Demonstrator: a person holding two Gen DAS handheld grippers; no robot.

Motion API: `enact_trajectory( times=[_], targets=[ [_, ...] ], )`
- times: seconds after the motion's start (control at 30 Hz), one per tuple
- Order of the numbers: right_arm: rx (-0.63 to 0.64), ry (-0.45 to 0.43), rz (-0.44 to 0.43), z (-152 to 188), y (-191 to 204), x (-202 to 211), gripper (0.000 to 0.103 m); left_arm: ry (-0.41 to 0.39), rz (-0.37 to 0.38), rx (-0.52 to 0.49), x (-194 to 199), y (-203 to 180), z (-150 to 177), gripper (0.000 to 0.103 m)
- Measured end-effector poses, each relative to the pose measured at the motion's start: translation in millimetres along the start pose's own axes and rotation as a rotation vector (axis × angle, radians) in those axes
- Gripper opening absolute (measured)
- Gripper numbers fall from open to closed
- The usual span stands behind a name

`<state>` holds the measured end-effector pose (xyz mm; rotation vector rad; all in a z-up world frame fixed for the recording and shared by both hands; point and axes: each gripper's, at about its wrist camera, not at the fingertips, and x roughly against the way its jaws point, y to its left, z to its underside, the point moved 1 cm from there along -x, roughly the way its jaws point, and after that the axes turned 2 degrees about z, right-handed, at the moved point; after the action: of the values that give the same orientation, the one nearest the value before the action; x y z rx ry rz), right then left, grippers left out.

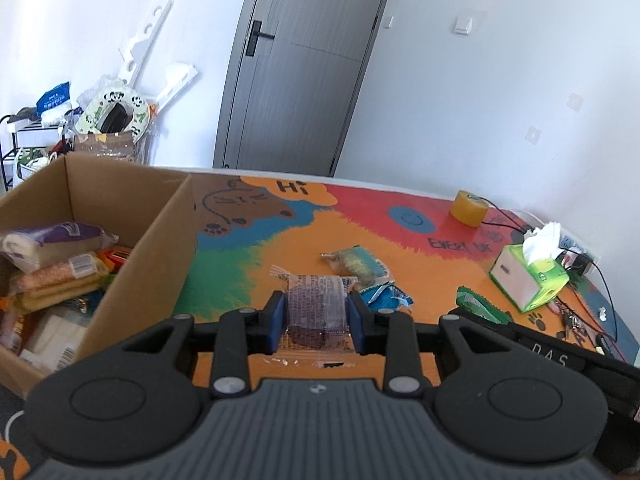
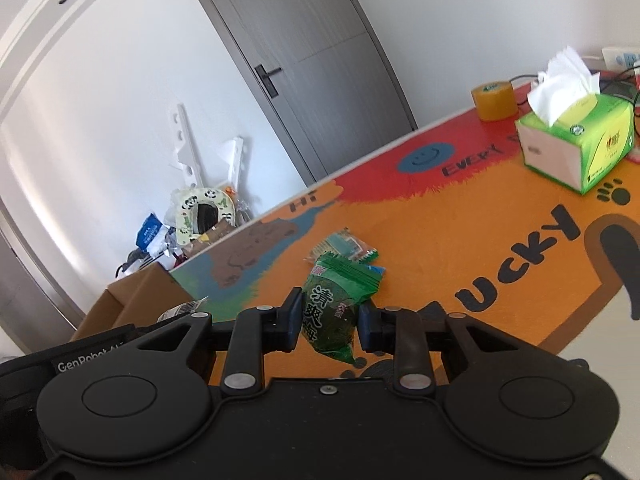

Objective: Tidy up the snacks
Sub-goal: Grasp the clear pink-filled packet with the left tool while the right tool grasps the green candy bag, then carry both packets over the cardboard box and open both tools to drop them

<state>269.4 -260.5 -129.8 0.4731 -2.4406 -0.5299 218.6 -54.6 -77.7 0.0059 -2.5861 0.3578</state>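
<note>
Colourful mat [image 2: 460,216] on the tabletop: "Hi", "EVERY", "UCKY" | green snack packet [image 2: 336,312]: "清爽梅" | casing of the left claw's handset [image 2: 92,360] reads "GenRobot" | casing of the right claw's handset [image 1: 556,356] reads "DAS"

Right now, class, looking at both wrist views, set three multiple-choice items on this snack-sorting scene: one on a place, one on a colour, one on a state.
1. Where does the cardboard box stand relative to the left gripper?
A. left
B. right
C. behind the door

2. What colour is the packet in the right gripper?
A. red
B. green
C. white

3. The left gripper's fingers are:
A. wide open, empty
B. closed on a clear-wrapped dark snack
C. out of view

Answers:
1 A, box fills the left side.
2 B, green wrapper.
3 B, pads press its sides.
</note>
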Motion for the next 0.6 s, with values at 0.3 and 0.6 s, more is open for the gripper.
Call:
enact_trajectory(
  times=[0.3,0.6],
  targets=[
    [0.026,-0.041,-0.033,-3.1,16.1,19.5,0.028,-0.050,-0.005,0.000,27.1,4.3,-4.6,0.032],
    [0.060,-0.073,-0.067,-3.5,38.5,31.8,0.028,-0.091,-0.010,0.007,50.3,15.7,-9.0,0.032]
  ],
)
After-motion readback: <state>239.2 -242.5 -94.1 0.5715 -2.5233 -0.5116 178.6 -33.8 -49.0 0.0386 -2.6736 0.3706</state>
